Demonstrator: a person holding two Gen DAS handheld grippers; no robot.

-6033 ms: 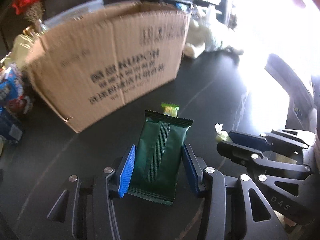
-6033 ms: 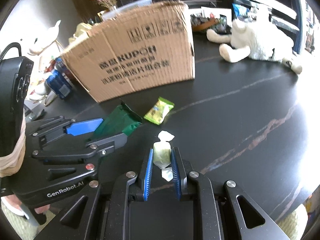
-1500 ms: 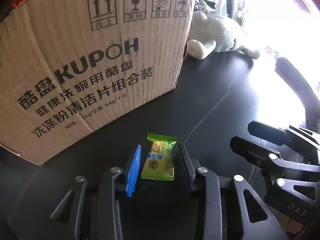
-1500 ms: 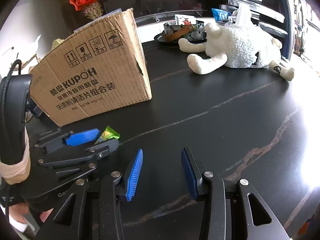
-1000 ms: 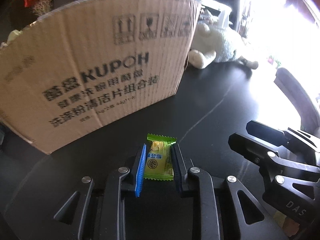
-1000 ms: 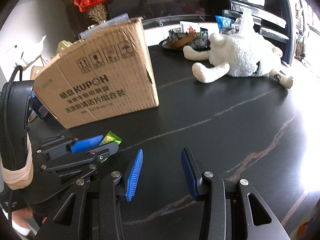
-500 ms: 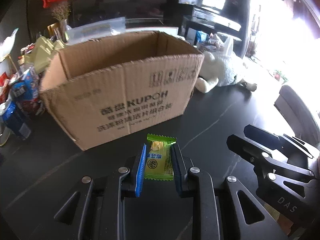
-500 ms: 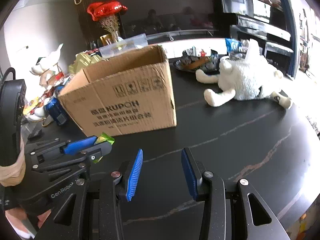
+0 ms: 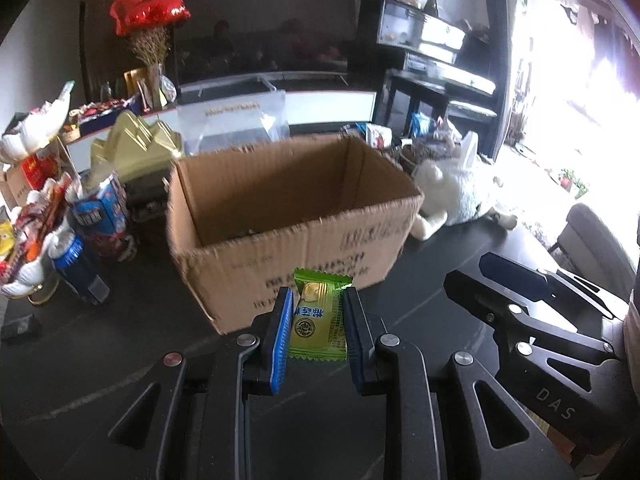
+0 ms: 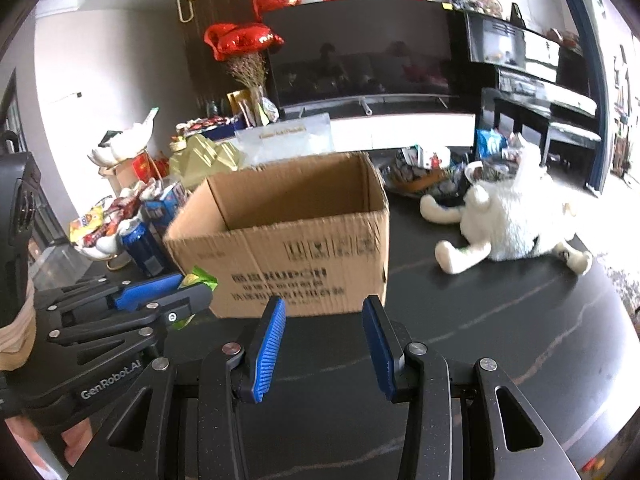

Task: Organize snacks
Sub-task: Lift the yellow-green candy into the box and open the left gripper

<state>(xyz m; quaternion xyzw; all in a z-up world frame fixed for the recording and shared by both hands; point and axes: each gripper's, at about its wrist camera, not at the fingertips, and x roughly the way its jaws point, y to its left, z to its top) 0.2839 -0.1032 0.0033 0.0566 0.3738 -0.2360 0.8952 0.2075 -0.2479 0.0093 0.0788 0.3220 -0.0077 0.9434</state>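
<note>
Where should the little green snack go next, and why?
Probably forward over the open brown cardboard box, then let go. The left gripper is shut on the small green-and-yellow snack packet, which sits short of the box's near wall; the right gripper holds nothing.

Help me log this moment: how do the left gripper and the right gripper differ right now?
The left gripper is shut on a green snack packet; the right gripper holds nothing. The left gripper's jaws stand close together, the right gripper's clearly apart. Both have blue pads and point toward the open cardboard box on the black table.
</note>
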